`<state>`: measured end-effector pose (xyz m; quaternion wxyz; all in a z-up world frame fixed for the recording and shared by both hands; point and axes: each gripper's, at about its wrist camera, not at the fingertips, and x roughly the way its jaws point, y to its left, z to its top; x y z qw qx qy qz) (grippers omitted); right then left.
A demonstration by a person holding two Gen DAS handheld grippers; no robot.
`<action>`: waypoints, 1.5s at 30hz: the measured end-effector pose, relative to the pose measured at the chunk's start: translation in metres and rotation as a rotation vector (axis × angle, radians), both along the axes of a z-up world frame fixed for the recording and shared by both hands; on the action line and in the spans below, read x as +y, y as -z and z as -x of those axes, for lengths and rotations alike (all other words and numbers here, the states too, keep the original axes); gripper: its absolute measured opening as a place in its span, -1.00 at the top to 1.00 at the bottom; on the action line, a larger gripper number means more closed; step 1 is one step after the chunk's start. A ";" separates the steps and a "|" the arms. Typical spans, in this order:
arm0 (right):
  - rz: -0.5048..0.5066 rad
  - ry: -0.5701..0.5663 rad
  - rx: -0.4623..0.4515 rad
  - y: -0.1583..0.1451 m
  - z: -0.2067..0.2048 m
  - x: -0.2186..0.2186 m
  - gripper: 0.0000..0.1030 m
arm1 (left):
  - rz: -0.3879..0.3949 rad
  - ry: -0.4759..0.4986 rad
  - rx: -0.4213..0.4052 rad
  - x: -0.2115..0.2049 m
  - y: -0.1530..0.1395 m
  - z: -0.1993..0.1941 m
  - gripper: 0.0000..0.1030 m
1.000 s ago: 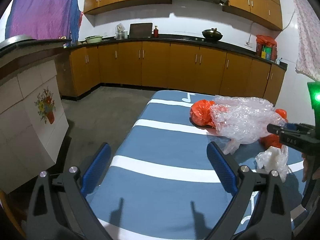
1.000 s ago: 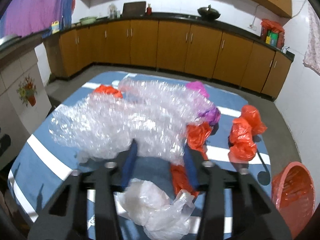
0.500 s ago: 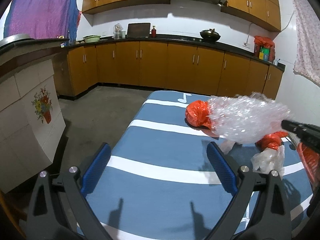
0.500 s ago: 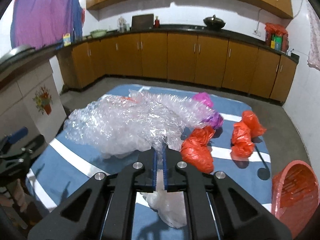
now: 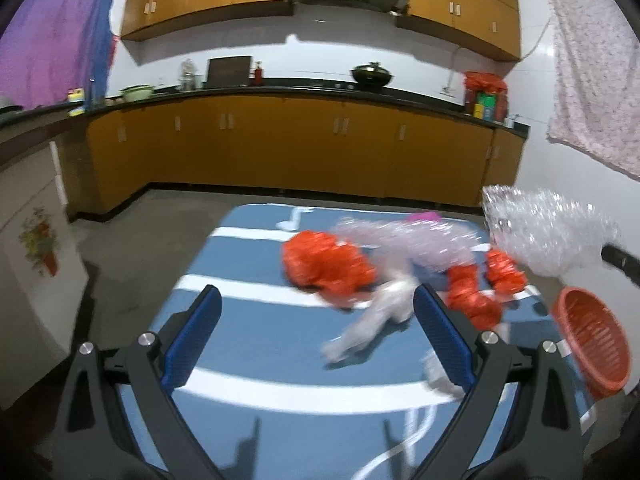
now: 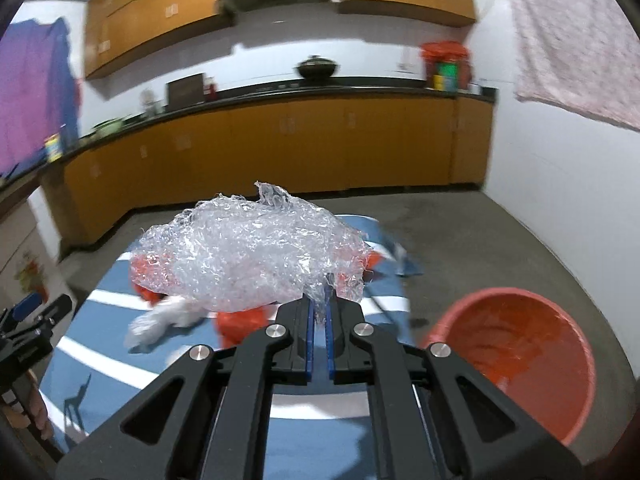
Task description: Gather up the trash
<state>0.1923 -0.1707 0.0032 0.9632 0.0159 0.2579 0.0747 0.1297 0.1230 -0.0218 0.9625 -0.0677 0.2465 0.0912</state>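
My right gripper [image 6: 319, 308] is shut on a crumpled wad of clear bubble wrap [image 6: 256, 256], which hangs in the air above the table's right side; the same wad [image 5: 548, 232] shows at the right of the left wrist view. An orange basket [image 6: 516, 356] stands on the floor to the right, below it. My left gripper [image 5: 316, 320] is open over the blue striped tablecloth [image 5: 248, 344], with nothing between its fingers. Ahead of it lie an orange bag [image 5: 328, 268], smaller orange bags [image 5: 472, 300], a white bag [image 5: 384, 312] and more clear wrap [image 5: 412, 240].
Orange kitchen cabinets [image 5: 280, 148] with a dark counter run along the back wall. A tiled unit with a flower picture [image 5: 36, 248] stands left of the table. Grey floor [image 6: 460, 232] lies between table and cabinets. A pale cloth [image 6: 572, 32] hangs on the right wall.
The right gripper closed on the clear wrap, then lifted it off the table and carried it right, toward the basket. The left gripper moved right, bringing the remaining bags before it.
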 end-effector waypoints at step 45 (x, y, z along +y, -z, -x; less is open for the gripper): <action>-0.029 0.150 -0.013 0.005 0.018 -0.068 0.91 | 0.131 0.255 0.105 -0.054 -0.016 -0.100 0.72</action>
